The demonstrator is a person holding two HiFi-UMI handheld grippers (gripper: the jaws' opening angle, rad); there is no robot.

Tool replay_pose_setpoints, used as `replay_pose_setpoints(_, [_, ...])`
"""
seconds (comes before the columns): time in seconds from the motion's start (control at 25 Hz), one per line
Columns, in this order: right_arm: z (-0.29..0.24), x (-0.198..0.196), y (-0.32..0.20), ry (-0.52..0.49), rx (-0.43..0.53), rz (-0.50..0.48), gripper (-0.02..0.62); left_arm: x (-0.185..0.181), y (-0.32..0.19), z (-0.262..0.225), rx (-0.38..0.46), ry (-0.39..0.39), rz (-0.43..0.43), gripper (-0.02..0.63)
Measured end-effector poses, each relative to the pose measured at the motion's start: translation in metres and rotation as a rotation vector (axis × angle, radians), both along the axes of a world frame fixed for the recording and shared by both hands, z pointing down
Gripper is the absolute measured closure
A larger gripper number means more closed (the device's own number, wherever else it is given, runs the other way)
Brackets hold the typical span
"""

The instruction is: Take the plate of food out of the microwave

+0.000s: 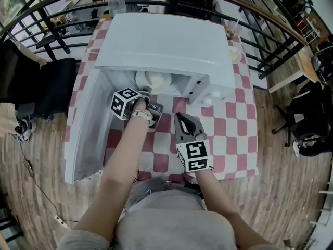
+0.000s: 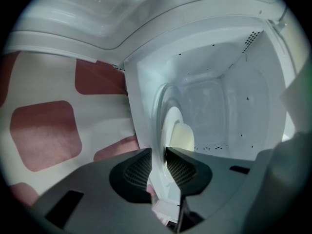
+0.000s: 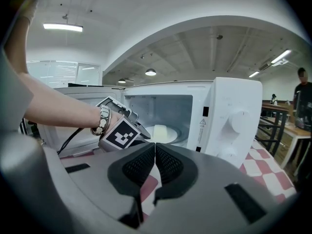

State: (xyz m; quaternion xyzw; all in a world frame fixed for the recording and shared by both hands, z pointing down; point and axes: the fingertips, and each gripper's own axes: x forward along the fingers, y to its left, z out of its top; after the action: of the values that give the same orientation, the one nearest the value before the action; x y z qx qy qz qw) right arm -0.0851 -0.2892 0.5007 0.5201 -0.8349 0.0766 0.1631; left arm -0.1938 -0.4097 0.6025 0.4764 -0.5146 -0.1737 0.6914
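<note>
The white microwave stands on a red-and-white checked table, its door swung open to the left. Inside lies a white plate with a pale yellow mound of food. My left gripper reaches into the opening. In the left gripper view the plate shows edge-on, and its near rim fills the gap between the left gripper's two pads. My right gripper hovers over the table in front of the microwave, shut with nothing in it. The right gripper view also shows the plate in the cavity.
The microwave's control panel with knobs is right of the opening. A water bottle, a cup and a small dish stand behind the microwave. A black chair is left of the table. A person stands far right.
</note>
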Motion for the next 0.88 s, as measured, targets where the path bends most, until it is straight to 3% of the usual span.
replay_pose_setpoints(0.24, [-0.003,-0.002,0.003,0.004,0.003,0.008,0.569,0.000,0.002,-0.008,0.014,0.016,0.005,0.565])
replay_pose_setpoints(0.56, [-0.002,0.000,0.007,0.006,0.006,0.024,0.569,0.002,0.003,-0.010,0.053,0.023,0.026,0.572])
replay_pose_setpoints(0.88, [-0.001,0.002,0.009,0.008,0.007,0.032,0.569,0.002,-0.008,-0.030,0.235,0.050,0.003,0.594])
